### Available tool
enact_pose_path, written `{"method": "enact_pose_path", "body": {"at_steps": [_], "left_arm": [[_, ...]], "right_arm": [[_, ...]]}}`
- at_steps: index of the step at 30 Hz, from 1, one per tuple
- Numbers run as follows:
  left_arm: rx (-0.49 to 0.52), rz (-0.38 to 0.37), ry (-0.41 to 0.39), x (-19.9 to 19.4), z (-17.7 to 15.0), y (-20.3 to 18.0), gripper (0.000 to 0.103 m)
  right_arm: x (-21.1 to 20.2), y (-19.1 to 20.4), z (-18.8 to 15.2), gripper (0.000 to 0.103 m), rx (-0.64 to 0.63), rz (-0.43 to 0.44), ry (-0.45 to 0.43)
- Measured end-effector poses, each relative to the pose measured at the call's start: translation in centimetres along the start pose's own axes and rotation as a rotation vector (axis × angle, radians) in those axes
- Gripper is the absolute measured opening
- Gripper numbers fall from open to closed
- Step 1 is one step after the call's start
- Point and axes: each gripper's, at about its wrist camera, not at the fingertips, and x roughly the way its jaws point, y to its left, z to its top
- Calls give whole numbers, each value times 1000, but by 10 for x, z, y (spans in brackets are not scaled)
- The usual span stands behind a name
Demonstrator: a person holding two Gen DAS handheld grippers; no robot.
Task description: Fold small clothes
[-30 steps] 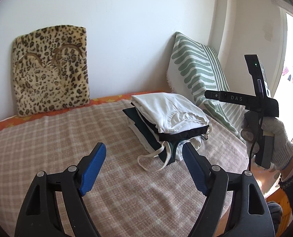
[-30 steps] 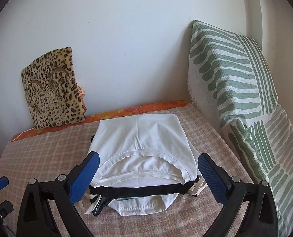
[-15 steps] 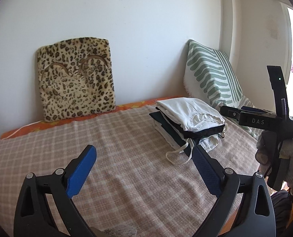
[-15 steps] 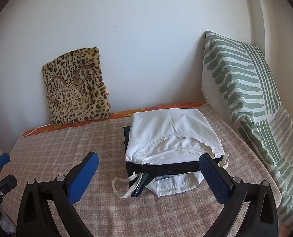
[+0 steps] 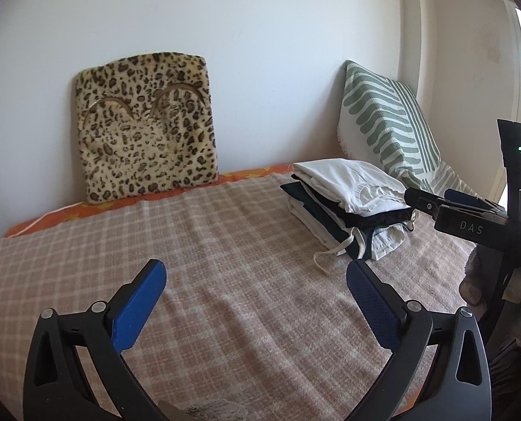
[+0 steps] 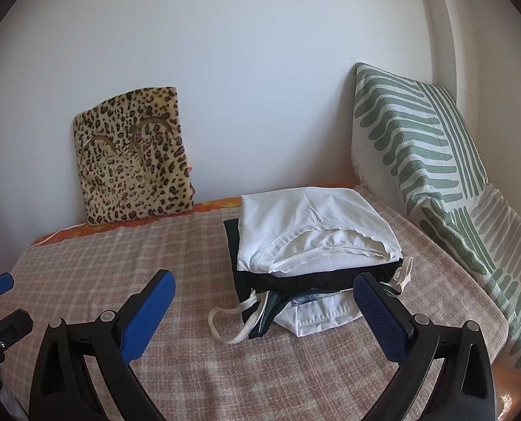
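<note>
A stack of folded clothes (image 5: 348, 196) (image 6: 309, 231) lies on the checked blanket (image 5: 225, 263) (image 6: 120, 256), towards its right side. A white garment is on top, black and dark green pieces sit under it, and a white drawstring loop (image 6: 225, 326) trails out in front. My left gripper (image 5: 255, 273) hovers over bare blanket left of the stack, open wide with nothing between its blue pads. My right gripper (image 6: 264, 280) is just short of the stack's front edge, also open and empty. Its black body (image 5: 471, 224) shows at the right of the left wrist view.
A leopard-print cushion (image 5: 144, 129) (image 6: 134, 161) leans on the white wall at the back. A green-striped pillow (image 5: 390, 129) (image 6: 422, 154) stands against the right corner. An orange sheet (image 5: 67, 210) shows under the blanket's far edge. A gloved hand (image 5: 474, 277) holds the right gripper.
Both grippers have drawn back from the stack, which now looks smaller and farther. The left gripper's jaws have spread wider, and it has shifted left.
</note>
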Motion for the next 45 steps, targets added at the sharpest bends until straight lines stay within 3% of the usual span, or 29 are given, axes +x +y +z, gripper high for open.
{"method": "enact_pose_path", "body": {"at_steps": [17,45], "left_arm": [[-20,70,73,14,-18,14,102],[-24,70,88,17,-23,16,102]], "right_arm": [[11,1,-15,103,30,-14,25],[11,2,-16,103,17,-19,22]]}}
